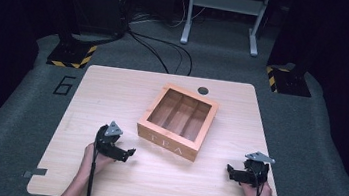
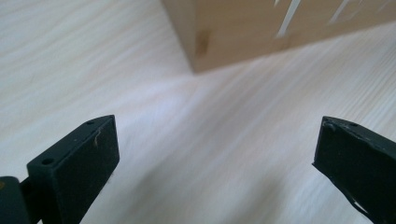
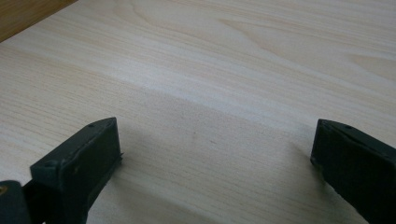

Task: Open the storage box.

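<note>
A wooden tea box (image 1: 178, 120) with a glass lid and "TEA" on its front stands in the middle of the pale wooden table (image 1: 113, 85). My left gripper (image 1: 125, 153) rests low over the table just left of the box's front corner, jaws wide apart and nothing between them. In the left gripper view the box corner (image 2: 196, 42) lies ahead of the open left gripper (image 2: 215, 158). My right gripper (image 1: 231, 173) sits near the front right of the table, open and empty. In the right gripper view the right gripper (image 3: 212, 158) has bare tabletop between its jaws and a box edge (image 3: 23, 16) at top left.
A dark round hole (image 1: 203, 90) marks the table's far edge behind the box. Beyond the table stand a white metal frame (image 1: 223, 13), black cables (image 1: 168, 52) and bases with yellow-black tape (image 1: 72, 54). A "6" (image 1: 64, 85) is marked on the grey floor at left.
</note>
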`<state>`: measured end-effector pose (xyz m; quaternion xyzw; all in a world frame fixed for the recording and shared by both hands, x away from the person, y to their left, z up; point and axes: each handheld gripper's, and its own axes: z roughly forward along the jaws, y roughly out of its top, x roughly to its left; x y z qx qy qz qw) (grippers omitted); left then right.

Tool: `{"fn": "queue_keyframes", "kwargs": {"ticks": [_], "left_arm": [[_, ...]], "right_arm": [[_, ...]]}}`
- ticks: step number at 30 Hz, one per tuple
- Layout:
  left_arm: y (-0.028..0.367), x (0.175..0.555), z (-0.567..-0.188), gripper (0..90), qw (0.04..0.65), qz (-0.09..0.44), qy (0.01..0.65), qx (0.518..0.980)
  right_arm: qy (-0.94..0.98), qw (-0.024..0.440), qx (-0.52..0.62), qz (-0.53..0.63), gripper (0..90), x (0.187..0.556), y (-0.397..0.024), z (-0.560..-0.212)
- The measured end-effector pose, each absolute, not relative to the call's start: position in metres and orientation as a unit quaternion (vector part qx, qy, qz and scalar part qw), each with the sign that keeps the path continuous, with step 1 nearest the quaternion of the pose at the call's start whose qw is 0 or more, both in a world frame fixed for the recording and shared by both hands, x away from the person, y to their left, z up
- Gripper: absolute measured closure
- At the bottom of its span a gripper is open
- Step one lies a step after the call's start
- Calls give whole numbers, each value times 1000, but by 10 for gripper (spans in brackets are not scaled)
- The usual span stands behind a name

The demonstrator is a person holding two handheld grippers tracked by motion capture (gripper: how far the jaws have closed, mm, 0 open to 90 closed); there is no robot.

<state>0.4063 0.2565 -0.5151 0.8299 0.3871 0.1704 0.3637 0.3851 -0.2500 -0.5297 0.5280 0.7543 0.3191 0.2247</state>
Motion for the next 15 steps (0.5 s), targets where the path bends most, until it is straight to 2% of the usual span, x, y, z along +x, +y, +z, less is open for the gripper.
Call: {"fn": "queue_keyframes", "kwargs": {"ticks": [7, 15], "left_arm": [[271, 384, -531, 2, 344, 183, 409, 825], [273, 382, -531, 1, 339, 184, 407, 828]], "right_arm": [[754, 224, 529, 319, 9, 385, -250, -530], [754, 225, 529, 319, 8, 385, -250, -530]]}}
